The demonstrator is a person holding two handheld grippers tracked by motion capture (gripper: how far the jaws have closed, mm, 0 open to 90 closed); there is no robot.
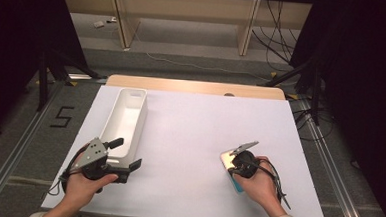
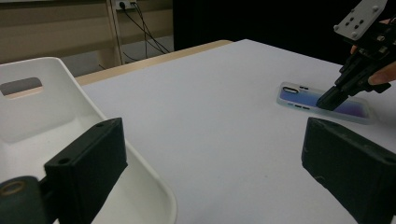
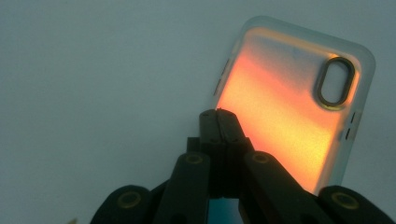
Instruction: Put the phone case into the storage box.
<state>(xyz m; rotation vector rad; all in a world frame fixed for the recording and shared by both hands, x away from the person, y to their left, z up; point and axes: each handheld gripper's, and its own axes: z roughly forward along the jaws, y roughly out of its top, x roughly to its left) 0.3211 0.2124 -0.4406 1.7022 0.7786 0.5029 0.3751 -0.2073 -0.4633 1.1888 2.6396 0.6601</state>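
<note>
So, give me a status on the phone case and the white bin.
Done: nothing looks finished; the white bin is empty and the phone case lies flat on the table. In hand: the right gripper, jaws shut, has its tip on or just over the case, not clamping it. The left gripper is open at the bin's near end. Left, probably: grasp the case and carry it to the bin.

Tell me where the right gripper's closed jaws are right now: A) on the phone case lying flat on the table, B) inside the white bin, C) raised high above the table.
A: the right gripper, jaws shut together, has its tips down on the phone case, which lies flat on the table.
</note>
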